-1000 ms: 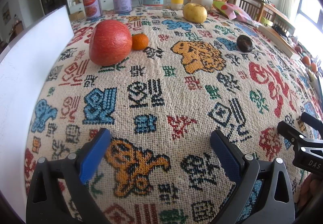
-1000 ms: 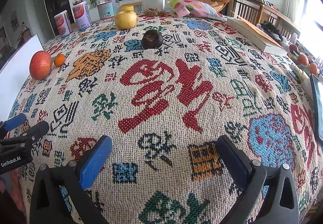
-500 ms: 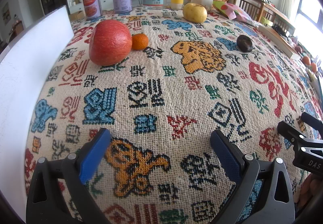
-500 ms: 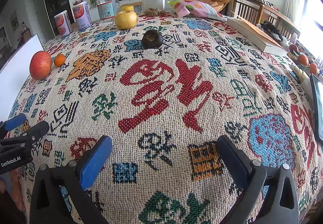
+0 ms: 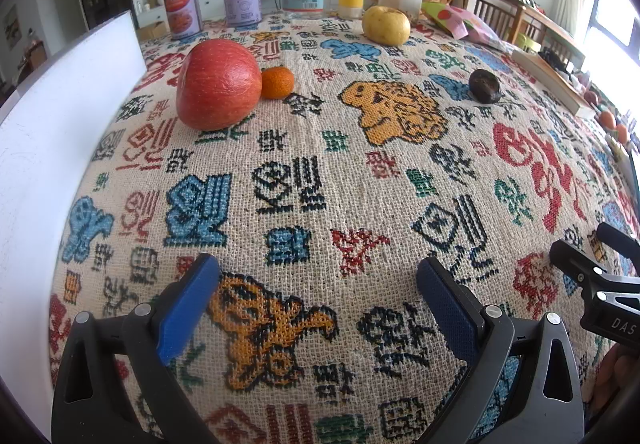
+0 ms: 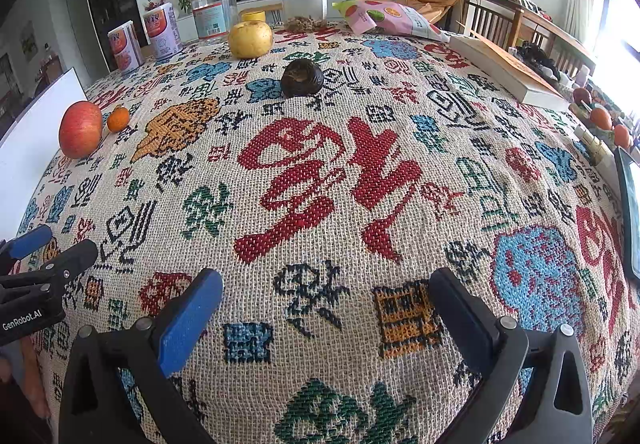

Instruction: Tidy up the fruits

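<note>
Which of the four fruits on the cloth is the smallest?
The little orange mandarin, right beside the big red apple. The yellow pear and dark fruit are larger.

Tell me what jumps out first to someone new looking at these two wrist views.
The loud patterned tablecloth fills both views. On it, a big red apple sits at the far left touching a small tangerine, with a yellow pear and a dark round fruit farther back. The left gripper and right gripper are open and empty, near the table's front edge.
</note>
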`<state>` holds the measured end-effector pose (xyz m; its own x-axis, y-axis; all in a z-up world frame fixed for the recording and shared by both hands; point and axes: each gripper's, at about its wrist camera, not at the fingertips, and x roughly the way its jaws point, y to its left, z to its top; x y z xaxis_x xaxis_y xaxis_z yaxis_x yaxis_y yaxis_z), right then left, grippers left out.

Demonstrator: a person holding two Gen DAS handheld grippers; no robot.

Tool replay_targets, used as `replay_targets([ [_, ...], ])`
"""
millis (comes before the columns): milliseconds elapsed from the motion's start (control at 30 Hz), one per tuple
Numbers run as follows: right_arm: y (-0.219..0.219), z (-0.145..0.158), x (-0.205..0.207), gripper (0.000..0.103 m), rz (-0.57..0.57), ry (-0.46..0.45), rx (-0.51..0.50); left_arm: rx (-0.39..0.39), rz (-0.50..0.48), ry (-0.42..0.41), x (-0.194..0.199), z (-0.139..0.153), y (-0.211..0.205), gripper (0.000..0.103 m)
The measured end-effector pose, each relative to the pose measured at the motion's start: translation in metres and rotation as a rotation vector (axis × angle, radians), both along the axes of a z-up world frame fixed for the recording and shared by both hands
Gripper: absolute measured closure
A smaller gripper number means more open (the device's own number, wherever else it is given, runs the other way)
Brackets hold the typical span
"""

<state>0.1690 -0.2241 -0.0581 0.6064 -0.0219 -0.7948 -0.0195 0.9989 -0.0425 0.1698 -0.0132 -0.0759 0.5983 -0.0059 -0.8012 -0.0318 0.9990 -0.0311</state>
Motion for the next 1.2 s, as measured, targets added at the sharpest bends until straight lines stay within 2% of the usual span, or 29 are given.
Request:
replay_targets([
  [533, 0.001, 0.001, 0.000, 0.000, 0.001, 0.001, 0.003, -0.003, -0.003, 0.000, 0.000, -0.001, 0.000, 0.003],
  [767, 0.000, 0.001, 0.000, 0.000, 0.002, 0.000, 0.007, -0.004, -0.113, 0.037, -0.024, 0.002, 0.008, 0.003],
  [867, 0.000, 0.001, 0.000, 0.000, 0.004, -0.002, 0.016, -0.042, -0.043, 0.032, -0.010, 0.014, 0.030, 0.004],
  [1000, 0.001, 0.002, 0.000, 0.000, 0.007, -0.002, 0.019, -0.150, 0.168, -0.079, 0.024, 0.045, 0.078, 0.004],
  [1067, 0.000, 0.002, 0.000, 0.000, 0.010, -0.004, 0.025, -0.214, 0.234, -0.132, 0.042, 0.052, 0.097, 0.004],
  [1133, -0.001, 0.002, 0.000, 0.000, 0.011, -0.004, 0.029, -0.228, 0.258, -0.102, 0.064, 0.050, 0.105, 0.004],
  [1200, -0.001, 0.002, 0.000, 0.000, 0.011, -0.004, 0.029, -0.207, 0.240, -0.058, 0.085, 0.043, 0.102, 0.004],
])
